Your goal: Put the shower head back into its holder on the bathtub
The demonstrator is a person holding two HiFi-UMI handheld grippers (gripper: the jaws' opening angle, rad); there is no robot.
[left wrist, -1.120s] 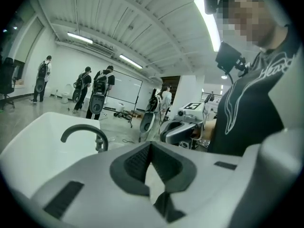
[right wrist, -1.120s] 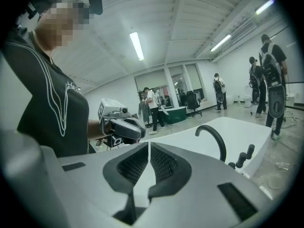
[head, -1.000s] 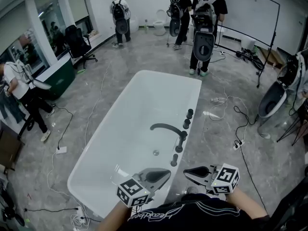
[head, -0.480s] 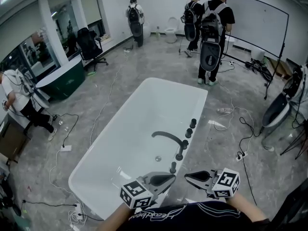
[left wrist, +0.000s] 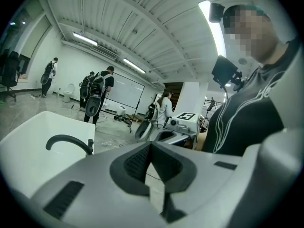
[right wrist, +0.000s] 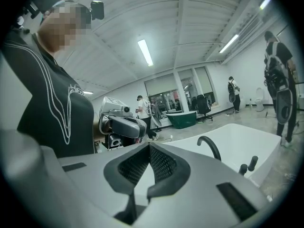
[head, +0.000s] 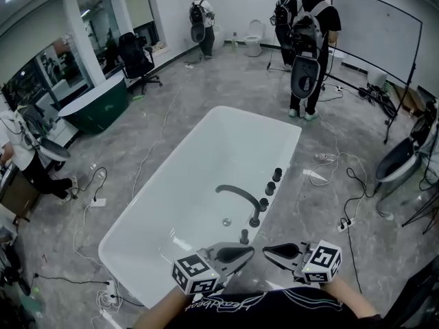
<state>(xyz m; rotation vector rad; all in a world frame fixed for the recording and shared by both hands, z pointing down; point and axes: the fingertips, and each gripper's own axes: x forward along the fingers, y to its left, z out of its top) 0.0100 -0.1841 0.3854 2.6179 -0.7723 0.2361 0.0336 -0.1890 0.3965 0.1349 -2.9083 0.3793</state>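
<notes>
A white bathtub (head: 171,252) fills the middle of the head view. On its right rim stand a black curved spout (head: 240,193) and a row of black fittings (head: 270,188); I cannot tell a shower head or its holder among them. My left gripper (head: 251,251) and right gripper (head: 265,249) hover tip to tip over the tub's near right corner, both shut and empty. In the left gripper view the left gripper (left wrist: 151,145) points past the spout (left wrist: 69,141). In the right gripper view the right gripper (right wrist: 149,146) faces the spout (right wrist: 209,147) and fittings (right wrist: 251,163).
Cables (head: 346,190) trail over the grey floor right of the tub, and a power strip (head: 99,201) lies to its left. People with gear (head: 309,40) stand at the back by a whiteboard (head: 377,26). A dark green tub (head: 96,105) and office chair (head: 134,57) sit far left.
The head view has swung, so the tub and room sit a little differently in the frame. Both grippers stay shut and empty, and the left one has edged towards the right one.
</notes>
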